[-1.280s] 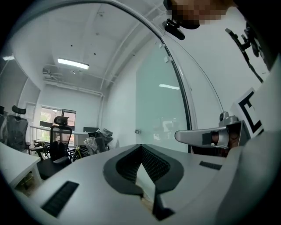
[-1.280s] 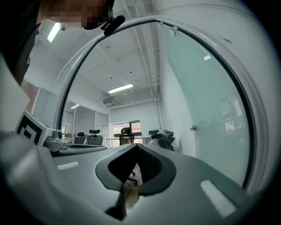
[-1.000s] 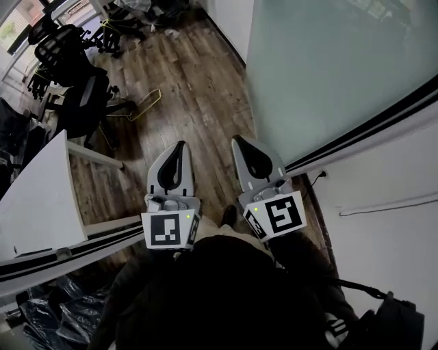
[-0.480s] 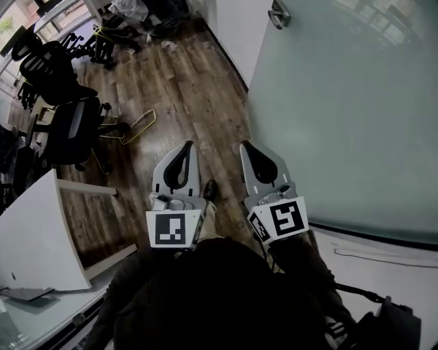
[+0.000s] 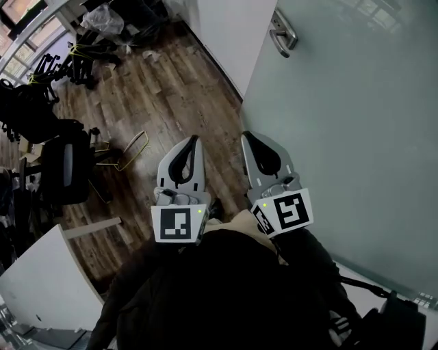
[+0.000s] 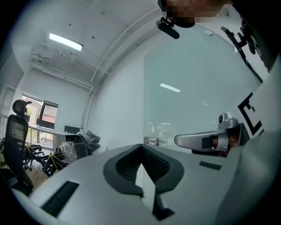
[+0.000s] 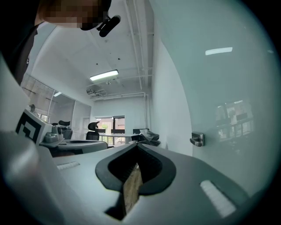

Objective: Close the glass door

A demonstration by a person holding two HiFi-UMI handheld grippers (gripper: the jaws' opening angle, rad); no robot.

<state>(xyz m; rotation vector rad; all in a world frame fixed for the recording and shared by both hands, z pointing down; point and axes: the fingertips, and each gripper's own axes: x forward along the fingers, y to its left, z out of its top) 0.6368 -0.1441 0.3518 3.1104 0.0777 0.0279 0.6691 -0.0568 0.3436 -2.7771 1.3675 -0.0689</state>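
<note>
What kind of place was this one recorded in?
Most likely an office. A frosted glass door with a metal handle stands on the right, black swivel chairs crowd the wooden floor, and a white desk sits at lower left.

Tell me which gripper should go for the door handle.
Right. The right gripper sits beside the glass door, with the handle ahead on its side; the left gripper is farther away. Both are shut and empty.

Dark wood-plank floor (image 5: 185, 89), black office chair (image 5: 65, 167) stood at its left side, yellow wire frame (image 5: 130, 152) just beside it, plastic bag (image 5: 102, 17) and pale scraps (image 5: 152, 56) lay toward its far end.
</note>
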